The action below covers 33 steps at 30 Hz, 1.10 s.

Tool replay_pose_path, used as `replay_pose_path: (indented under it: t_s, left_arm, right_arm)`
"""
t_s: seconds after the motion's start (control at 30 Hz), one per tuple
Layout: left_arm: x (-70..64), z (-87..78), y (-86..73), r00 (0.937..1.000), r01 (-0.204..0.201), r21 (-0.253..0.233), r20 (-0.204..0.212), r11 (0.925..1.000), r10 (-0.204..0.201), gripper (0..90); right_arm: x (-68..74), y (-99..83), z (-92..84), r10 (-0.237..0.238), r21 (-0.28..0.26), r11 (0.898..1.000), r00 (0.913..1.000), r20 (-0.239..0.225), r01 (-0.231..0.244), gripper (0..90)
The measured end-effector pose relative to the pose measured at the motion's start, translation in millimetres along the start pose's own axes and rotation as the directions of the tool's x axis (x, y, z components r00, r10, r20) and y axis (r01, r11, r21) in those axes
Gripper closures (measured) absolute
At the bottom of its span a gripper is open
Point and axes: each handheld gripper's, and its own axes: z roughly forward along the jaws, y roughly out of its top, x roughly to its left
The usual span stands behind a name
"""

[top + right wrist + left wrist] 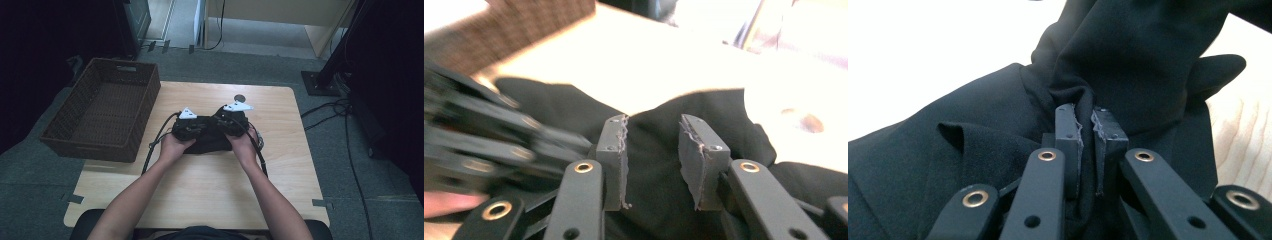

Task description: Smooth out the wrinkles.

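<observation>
— One table (210, 200): what's on it?
— Basket (100, 112) overhanging its left edge; black cloth (210, 142) mid-table, bunched between both hands.
— Left gripper (1087, 120)?
— Jaws clamped on a cloth fold.
— Right gripper (653, 137)?
— Jaws parted, cloth between them, pads not pressing.

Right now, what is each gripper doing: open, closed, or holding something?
Left gripper: closed, its fingers pinching a fold of the black cloth.
Right gripper: open, fingers apart above the black cloth, nothing gripped.
</observation>
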Motion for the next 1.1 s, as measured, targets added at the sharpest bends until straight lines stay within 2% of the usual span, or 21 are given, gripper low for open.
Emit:
replay_pose_path:
  t_s: [0.03, 0.13, 0.23, 0.3, 0.4, 0.53, 0.57, 0.67, 0.73, 0.8, 0.9, 1.07, 1.1]
  left_arm:
    - [-0.2, -0.4, -0.4, 1.0000, 0.002, -0.003, 0.000, 1.0000, -0.002, 82.0]
    - [0.4, -3.4, -1.8, 0.9999, 0.005, -0.012, 0.010, 0.9999, -0.004, 77.7]
    - [1.7, -9.7, -2.0, 0.9996, 0.023, -0.028, 0.018, 0.9993, -0.023, 70.9]
    - [1.7, -12.6, -1.4, 0.9996, 0.025, -0.029, 0.015, 0.9993, -0.025, 67.3]
    - [3.7, -26.4, -3.8, 0.9999, 0.009, -0.025, -0.015, 0.9996, -0.009, 67.3]
    - [6.7, -36.3, -9.8, 0.9998, 0.017, -0.028, -0.011, 0.9995, -0.017, 67.8]
    - [6.4, -40.4, -13.4, 0.9996, 0.027, -0.031, -0.009, 0.9992, -0.027, 67.7]
    - [3.3, -43.1, -16.2, 0.9998, 0.016, -0.025, -0.014, 0.9996, -0.017, 68.4]
    - [-2.0, -44.0, -19.9, 0.9995, -0.015, 0.004, -0.028, 0.9999, 0.015, 70.9]
    - [-3.1, -43.2, -21.1, 0.9994, -0.022, 0.023, -0.027, 0.9995, 0.022, 74.9]
    - [-4.8, -41.5, -24.9, 0.9994, -0.023, 0.041, -0.023, 0.9989, 0.024, 81.7]
    - [-4.2, -39.1, -23.8, 0.9998, -0.001, 0.038, -0.022, 0.9993, 0.002, 87.5]
    - [-4.0, -39.3, -23.3, 0.9997, -0.003, 0.042, -0.023, 0.9991, 0.004, 87.8]
  right_arm:
    - [-2.3, -5.6, 6.2, 0.008, 0.029, 1.000, 0.9999, 0.009, -0.008, 65.0]
    - [-6.6, -25.4, 15.0, 0.015, 0.065, 0.998, 0.9997, 0.020, -0.016, 67.9]
    - [-9.9, -40.8, 16.5, 0.017, 0.058, 0.998, 0.9997, 0.016, -0.018, 69.5]
    - [-10.4, -44.1, 15.9, 0.022, 0.050, 0.998, 0.9996, 0.018, -0.023, 70.0]
    - [-11.5, -51.8, 13.5, 0.036, 0.033, 0.999, 0.9992, 0.020, -0.037, 70.0]
    - [-12.5, -56.3, 9.9, 0.026, 0.030, 0.999, 0.9996, 0.014, -0.026, 68.7]
    - [-13.2, -59.9, 7.5, 0.044, 0.020, 0.999, 0.9990, -0.005, -0.044, 66.9]
    - [-12.3, -64.2, 6.0, 0.041, 0.030, 0.999, 0.9991, -0.011, -0.041, 68.1]
    - [-11.1, -69.9, 4.0, 0.018, 0.044, 0.999, 0.9998, -0.003, -0.018, 77.0]
    - [-10.1, -72.7, 3.4, 0.021, 0.066, 0.998, 0.9997, -0.010, -0.020, 83.0]
    - [-10.2, -73.3, 0.9, 0.033, 0.063, 0.998, 0.9993, -0.020, -0.031, 84.1]
    - [-6.0, -59.2, -10.6, 0.046, 0.034, 0.998, 0.9982, -0.040, -0.045, 75.8]
    - [-5.0, -50.1, -14.2, 0.047, 0.019, 0.999, 0.9974, -0.055, -0.046, 69.8]
